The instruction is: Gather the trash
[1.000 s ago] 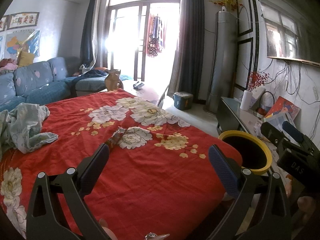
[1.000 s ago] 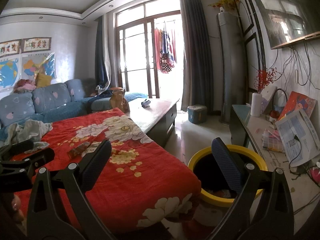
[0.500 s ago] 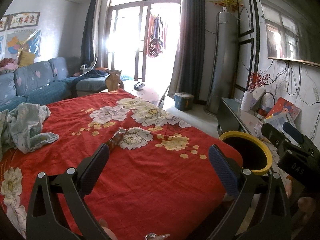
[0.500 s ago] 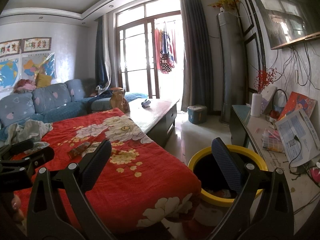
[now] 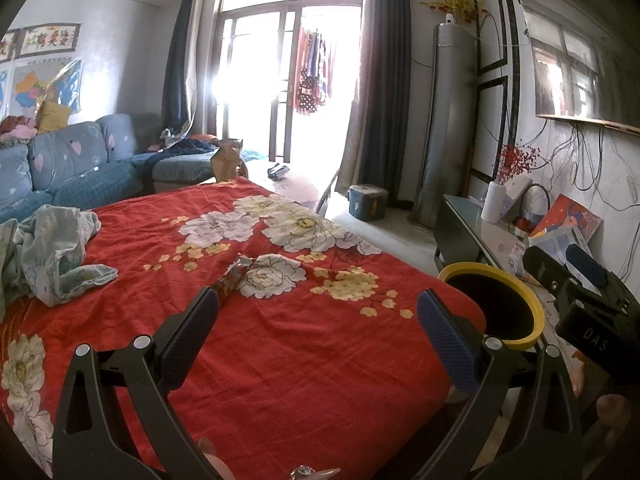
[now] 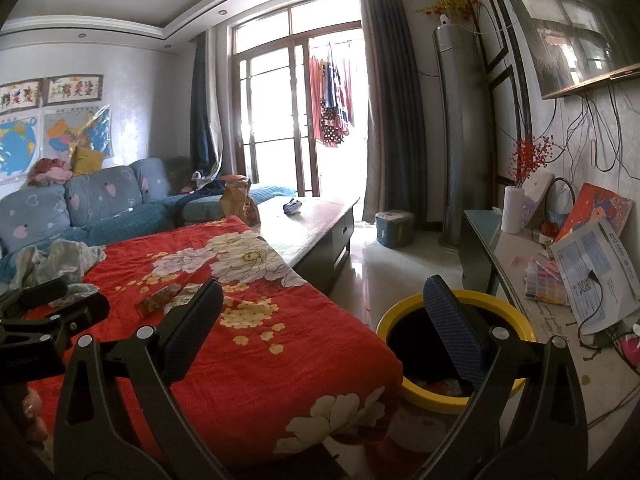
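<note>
Just beyond the spread, empty left gripper (image 5: 318,320) lies a wrapper (image 5: 234,278).

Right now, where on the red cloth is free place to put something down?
The red floral cloth is bare between the left gripper and the crinkled foil wrapper. It is crowded at its left edge, by the crumpled pale green garment.

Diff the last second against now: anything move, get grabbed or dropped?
No visible change. Both views hold steady. The left tongs and right tongs stay open and empty above the red cloth. The wrapper still lies on the cloth, untouched, and the yellow-rimmed bin sits where it was, beside the table edge.
</note>
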